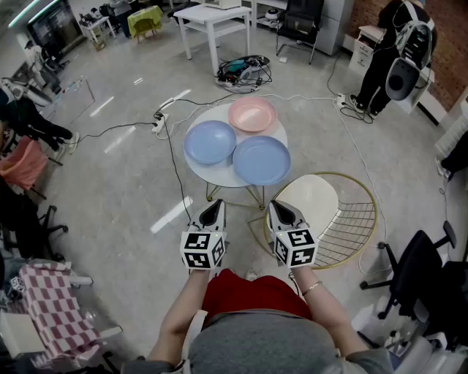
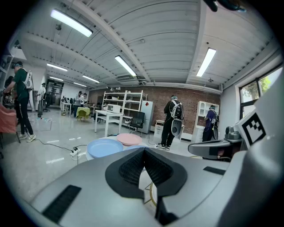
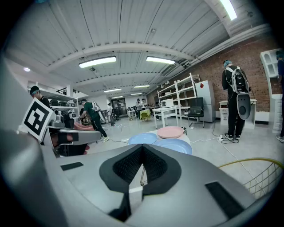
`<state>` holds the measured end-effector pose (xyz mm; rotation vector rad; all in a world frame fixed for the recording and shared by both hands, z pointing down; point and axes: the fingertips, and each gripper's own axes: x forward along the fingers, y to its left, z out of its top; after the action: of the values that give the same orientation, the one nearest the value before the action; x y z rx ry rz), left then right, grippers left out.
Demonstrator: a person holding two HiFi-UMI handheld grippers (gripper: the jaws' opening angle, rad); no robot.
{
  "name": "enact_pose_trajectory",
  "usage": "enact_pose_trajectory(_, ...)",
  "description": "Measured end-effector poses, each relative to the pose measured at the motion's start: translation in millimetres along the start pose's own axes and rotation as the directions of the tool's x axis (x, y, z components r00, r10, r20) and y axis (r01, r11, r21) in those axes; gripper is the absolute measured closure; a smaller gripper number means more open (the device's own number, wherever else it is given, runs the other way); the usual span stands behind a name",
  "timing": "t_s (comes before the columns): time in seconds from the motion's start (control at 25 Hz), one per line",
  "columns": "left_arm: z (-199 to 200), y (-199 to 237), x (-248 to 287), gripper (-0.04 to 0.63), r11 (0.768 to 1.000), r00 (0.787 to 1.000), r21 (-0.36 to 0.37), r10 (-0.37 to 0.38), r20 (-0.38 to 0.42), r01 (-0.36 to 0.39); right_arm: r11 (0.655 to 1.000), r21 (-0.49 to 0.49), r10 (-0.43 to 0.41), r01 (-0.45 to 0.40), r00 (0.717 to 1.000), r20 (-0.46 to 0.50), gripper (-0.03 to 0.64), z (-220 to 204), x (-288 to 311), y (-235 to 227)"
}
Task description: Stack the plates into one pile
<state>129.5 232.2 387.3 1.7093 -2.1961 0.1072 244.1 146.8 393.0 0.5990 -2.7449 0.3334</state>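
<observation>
On the round white counter three plates lie side by side, unstacked: a pink plate at the far edge and, nearer, a left blue plate and a right blue plate. The left gripper and right gripper hover short of the counter, jaws pressed together, empty.

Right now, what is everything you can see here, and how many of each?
Round blue plastic plate: one, blue, table's left.
Second round blue plate: one, blue, table's right.
Round pink plate: one, pink, table's far side.
Small round white table: one, white, mid-floor.
Gold wire stand: one, gold, right of table.
Rectangular white table: one, white, far back.
Tangled cables: one heap, dark, floor beyond table.
Left gripper: one, grey, shut, empty, foreground.
Right gripper: one, grey, shut, empty, foreground.
</observation>
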Motion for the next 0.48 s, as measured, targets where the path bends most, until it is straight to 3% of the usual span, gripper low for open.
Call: enact_pose_trajectory(0.48, -0.8, 3.9, 6.8, 0.581, 1.000, 1.000, -0.006, 0.019, 0.000, -0.019, 1.000, 0.010, 0.029, -0.029, 1.000, 0.008, 0.588, -0.6, 7.2, -2.8)
